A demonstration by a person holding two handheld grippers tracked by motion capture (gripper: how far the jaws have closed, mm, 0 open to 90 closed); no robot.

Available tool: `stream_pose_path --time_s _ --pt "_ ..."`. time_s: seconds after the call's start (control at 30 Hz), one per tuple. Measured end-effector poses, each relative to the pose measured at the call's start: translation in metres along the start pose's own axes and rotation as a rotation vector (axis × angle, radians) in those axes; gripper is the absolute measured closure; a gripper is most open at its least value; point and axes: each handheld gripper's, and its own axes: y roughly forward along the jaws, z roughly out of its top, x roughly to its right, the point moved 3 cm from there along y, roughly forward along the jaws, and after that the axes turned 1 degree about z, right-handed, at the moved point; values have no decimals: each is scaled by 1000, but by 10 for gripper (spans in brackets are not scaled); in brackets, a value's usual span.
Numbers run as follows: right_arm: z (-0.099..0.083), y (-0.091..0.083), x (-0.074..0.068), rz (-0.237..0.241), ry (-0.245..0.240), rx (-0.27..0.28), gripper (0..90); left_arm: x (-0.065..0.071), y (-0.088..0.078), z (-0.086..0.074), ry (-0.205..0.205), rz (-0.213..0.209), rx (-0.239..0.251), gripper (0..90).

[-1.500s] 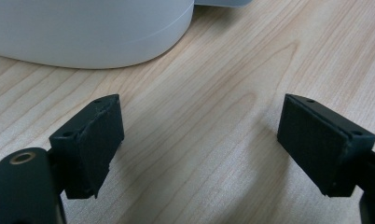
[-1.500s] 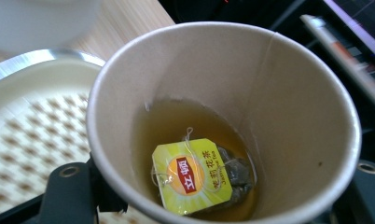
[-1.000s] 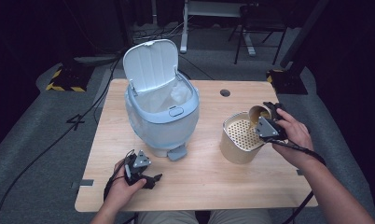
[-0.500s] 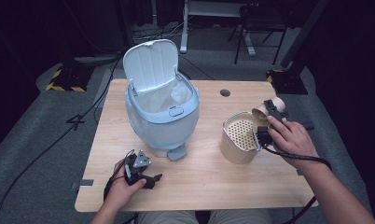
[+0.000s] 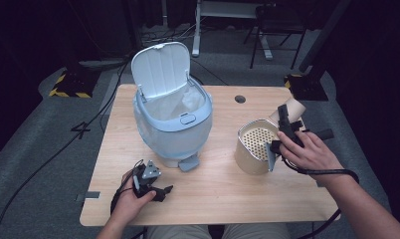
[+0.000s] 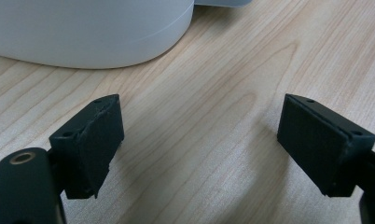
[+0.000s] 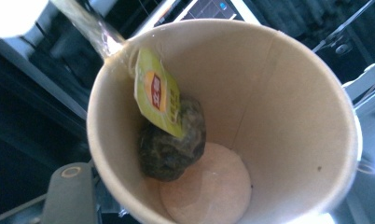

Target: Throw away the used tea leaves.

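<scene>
High view: paper cup (image 5: 291, 108) in right hand-held gripper (image 5: 283, 130).

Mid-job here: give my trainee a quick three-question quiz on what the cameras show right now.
1. True or false: the lid of the pedal bin stands open.
2. What lies inside the paper cup that the right gripper holds? A) a spoon B) a used tea bag with a yellow tag C) nothing
3. What is between the jaws of the left gripper?

Key
1. True; its white liner shows inside.
2. B. The cup is tilted beside the tan perforated container.
3. Nothing; the jaws stand apart over the bare wooden table, near the bin's base.
</scene>
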Motion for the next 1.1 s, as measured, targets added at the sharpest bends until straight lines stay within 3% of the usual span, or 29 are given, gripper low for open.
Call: stream_pose_path --time_s 0.07,0.1,0.13,0.2,0.37,1.0,1.1 --pt "2 -1 2 -23 -56 -10 308 0 0 0 0 0 0 152" --pt "2 -1 2 -23 -56 -10 308 0 0 0 0 0 0 152" --pt "3 -1 4 -40 -116 -19 308 0 0 0 0 0 0 152" --pt "3 0 5 -47 -164 -23 308 0 0 0 0 0 0 152" --pt "6 -1 10 -50 -222 -18 308 0 0 0 0 0 0 152" --pt "10 0 17 -55 -173 -4 302 0 0 0 1 -2 0 151" --pt "6 -1 20 -28 -107 12 297 -1 0 0 2 -6 0 149"
